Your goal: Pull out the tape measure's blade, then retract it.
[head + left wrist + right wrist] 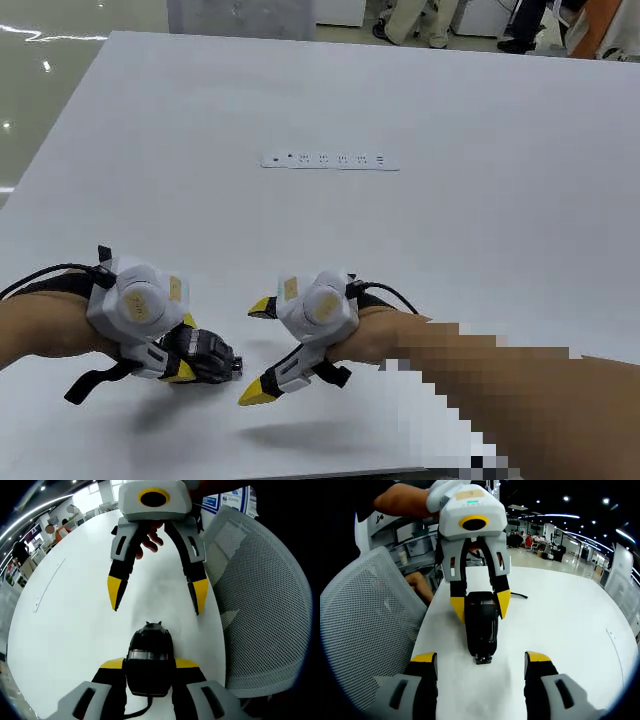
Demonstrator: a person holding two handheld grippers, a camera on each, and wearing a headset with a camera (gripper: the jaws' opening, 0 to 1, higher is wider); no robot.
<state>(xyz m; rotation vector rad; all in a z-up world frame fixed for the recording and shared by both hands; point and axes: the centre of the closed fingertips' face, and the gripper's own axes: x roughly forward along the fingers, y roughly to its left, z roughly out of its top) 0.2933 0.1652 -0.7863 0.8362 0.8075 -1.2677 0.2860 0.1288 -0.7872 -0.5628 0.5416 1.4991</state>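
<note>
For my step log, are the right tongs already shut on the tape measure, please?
No, the right tongs stand wide open, while the tape measure sits clamped in the left tongs.

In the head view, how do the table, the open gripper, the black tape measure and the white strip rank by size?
1. Table.
2. Right gripper, open.
3. Unsure: white strip is longer but thin and farther; tape measure, partly hidden in the left gripper, is bulkier.

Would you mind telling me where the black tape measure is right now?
In the head view, the tape measure is clamped in the left gripper at the near left of the white table, facing the open right gripper.
</note>
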